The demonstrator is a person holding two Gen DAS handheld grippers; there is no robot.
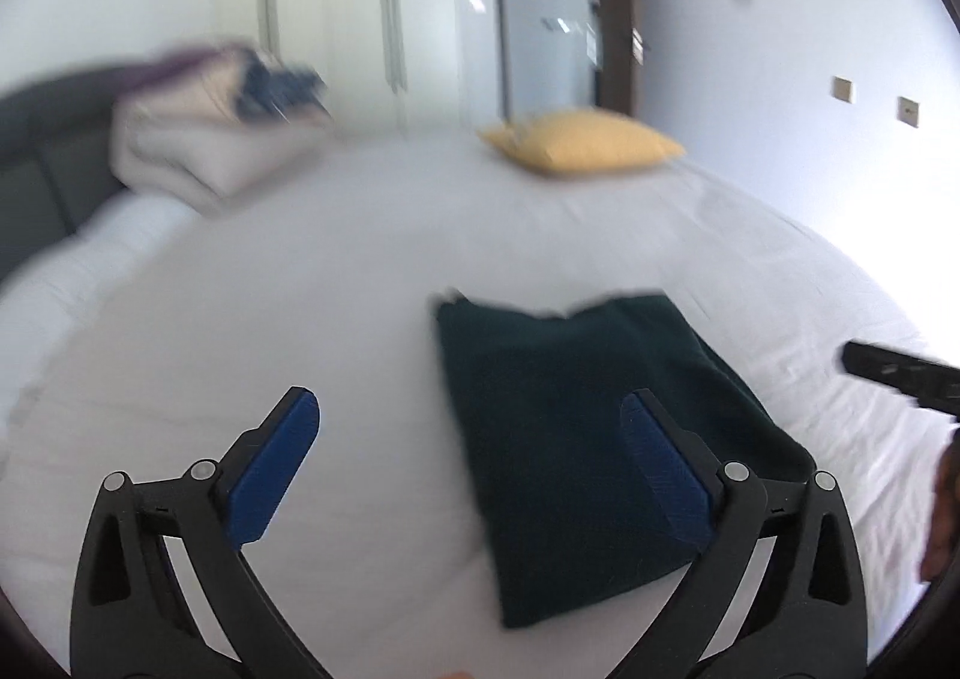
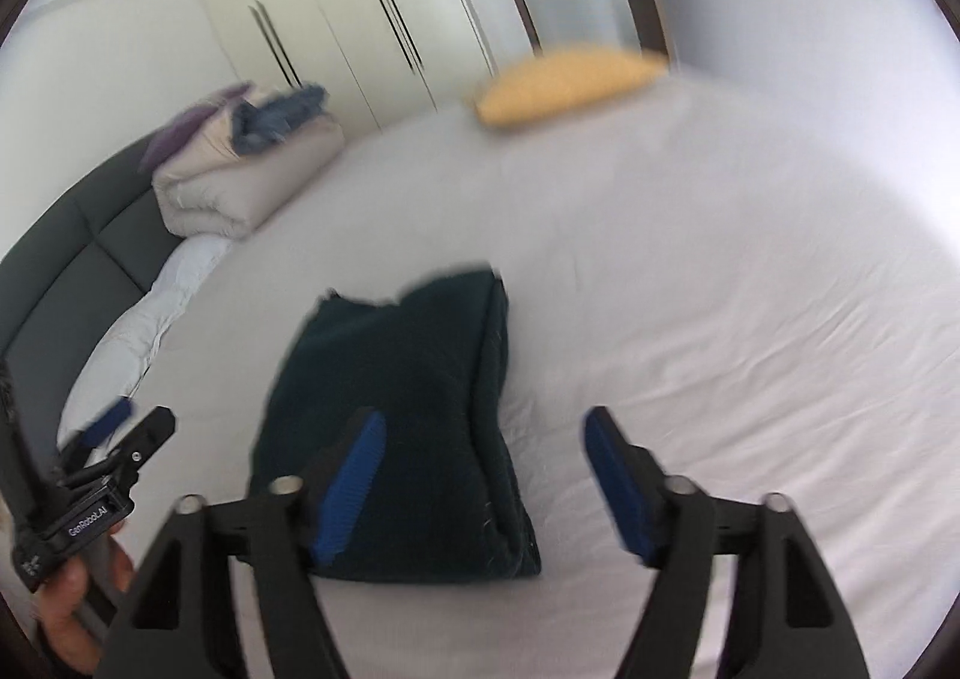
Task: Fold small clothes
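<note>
Now both sets of jaws stand wide apart with nothing between them, left gripper [image 1: 468, 469] and right gripper [image 2: 483, 484] above the bed [image 2: 690, 259]. Folded dark green cloth [image 2: 396, 415] lies mid-bed; yellow pillow [image 2: 564, 81] at the far edge.

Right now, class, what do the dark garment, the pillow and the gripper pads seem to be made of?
Garment: probably soft knit or fleece; matte dark green, thick rounded folds.
Pillow: likely woven fabric; matte yellow, plump, though blurred.
Pads: look like ribbed blue plastic or rubber; fine ridges show.
</note>
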